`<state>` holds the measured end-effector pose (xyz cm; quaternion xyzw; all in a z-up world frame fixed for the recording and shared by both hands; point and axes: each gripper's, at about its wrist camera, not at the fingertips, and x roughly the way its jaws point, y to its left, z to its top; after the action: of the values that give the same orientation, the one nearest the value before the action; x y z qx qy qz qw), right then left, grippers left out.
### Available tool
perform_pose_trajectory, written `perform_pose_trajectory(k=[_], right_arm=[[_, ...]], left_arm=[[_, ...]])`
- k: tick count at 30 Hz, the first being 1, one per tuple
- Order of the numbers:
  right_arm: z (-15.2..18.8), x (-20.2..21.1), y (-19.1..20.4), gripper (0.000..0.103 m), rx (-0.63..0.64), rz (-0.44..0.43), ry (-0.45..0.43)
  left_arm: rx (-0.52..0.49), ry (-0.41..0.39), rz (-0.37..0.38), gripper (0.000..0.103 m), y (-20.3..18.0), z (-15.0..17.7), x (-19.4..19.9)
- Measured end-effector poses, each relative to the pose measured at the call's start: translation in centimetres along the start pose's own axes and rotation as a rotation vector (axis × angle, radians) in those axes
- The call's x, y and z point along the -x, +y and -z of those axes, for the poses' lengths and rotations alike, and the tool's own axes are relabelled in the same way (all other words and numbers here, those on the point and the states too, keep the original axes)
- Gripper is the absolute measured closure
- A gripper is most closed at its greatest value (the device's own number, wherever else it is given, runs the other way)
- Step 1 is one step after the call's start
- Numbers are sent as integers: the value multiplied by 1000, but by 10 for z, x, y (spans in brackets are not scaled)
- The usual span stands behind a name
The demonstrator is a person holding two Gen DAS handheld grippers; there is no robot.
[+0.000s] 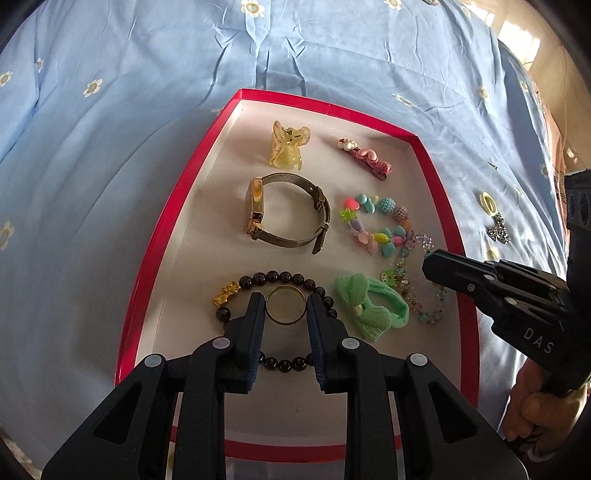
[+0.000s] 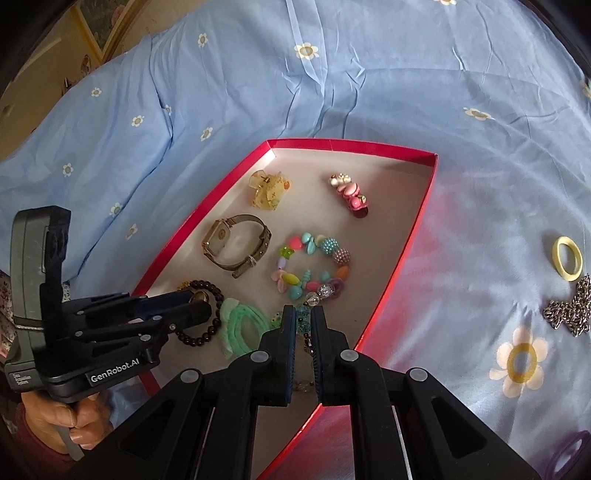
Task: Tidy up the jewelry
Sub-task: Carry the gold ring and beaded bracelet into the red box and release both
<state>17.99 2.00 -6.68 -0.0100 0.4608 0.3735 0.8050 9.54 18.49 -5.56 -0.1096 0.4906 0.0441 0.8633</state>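
Bedsheet [image 2: 369,81] — tray [image 2: 417,236], ring [image 2: 567,261], chain [image 2: 570,312]

- I see a light blue bedsheet [image 1: 147,110] with white-and-yellow flowers, creased, filling most of both views.
- At 1 o'clock in the left view, a bright window [image 1: 517,33] lets in daylight.
- At 10 o'clock in the right view, a yellowish wall [image 2: 44,96] carries a framed picture [image 2: 103,26].

"GenRobot.AI" on left tongs [image 2: 192,308] body, "DAS" on right tongs [image 1: 430,264] body
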Motion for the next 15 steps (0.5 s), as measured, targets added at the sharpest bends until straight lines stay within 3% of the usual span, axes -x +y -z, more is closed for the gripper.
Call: perform_pose_trajectory(k=[7,15], right_arm=[[-1,-2,1,93,3,-1,3],[0,5,4,79,6,-6,-15]], left_arm=[[2,4,-7,79,-2,-1,-1],[5,4,-14,75,-3,0,1]])
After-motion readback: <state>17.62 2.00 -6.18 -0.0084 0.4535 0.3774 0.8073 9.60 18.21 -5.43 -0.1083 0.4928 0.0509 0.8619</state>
